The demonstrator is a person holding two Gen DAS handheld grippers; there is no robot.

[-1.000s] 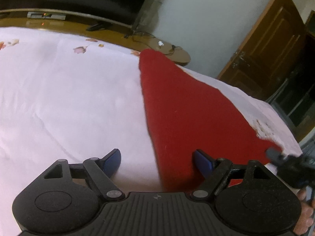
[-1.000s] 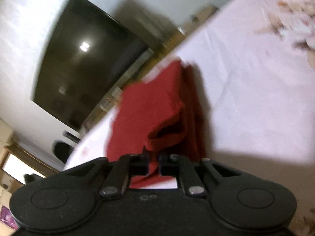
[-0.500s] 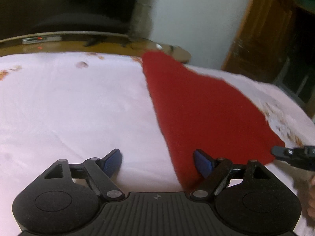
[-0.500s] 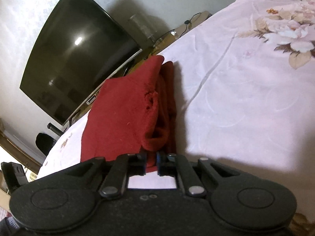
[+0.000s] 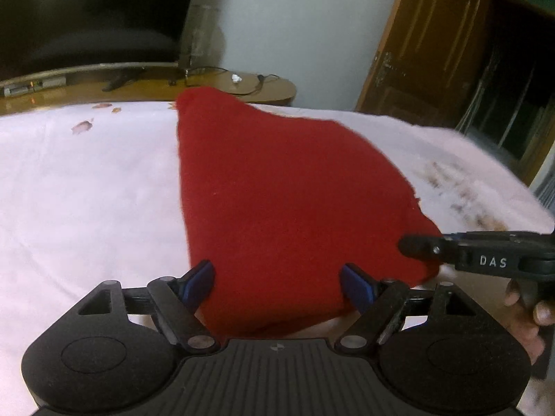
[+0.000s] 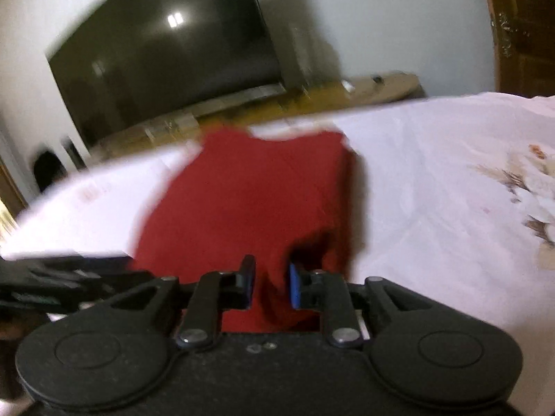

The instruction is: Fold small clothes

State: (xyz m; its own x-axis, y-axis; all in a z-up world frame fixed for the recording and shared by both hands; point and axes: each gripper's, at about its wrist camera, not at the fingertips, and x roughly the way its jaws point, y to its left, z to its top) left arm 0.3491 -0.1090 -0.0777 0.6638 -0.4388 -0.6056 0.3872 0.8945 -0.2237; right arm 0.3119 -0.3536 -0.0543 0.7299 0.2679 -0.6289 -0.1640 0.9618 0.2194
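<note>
- Bed sheet (image 5: 86, 190): pale pink with faint floral print, covering the bed across the whole width of both wrist views.
- Television (image 5: 86, 10): dark screen at upper left of the left wrist view, standing on a wooden stand (image 5: 222, 86) beyond the far edge of the bed.
- Left tongs (image 5: 277, 286): spread wide, blue pads (image 5: 199, 282) apart on either side of the near edge of the cloth; the pads do not press on it.
- Red garment (image 5: 277, 190): folded, lying flat on the bed sheet at centre, narrowing toward the far end (a small sleeveless top, judging by the scooped neckline seen from the right wrist view).
- Right tongs (image 6: 270, 284): jaws opening, a narrow gap between them; a raised fold of the garment's near right corner sits in that gap, and the blur leaves it unclear whether the pads touch it. In the left wrist view the same tool enters from the right edge, its tip at the garment's right corner.
- Fingers (image 5: 534, 308): of the person's hand, wrapped round the right tool's handle, at lower right.
- Wooden door (image 5: 423, 45): brown, at upper right beside the white wall.
</note>
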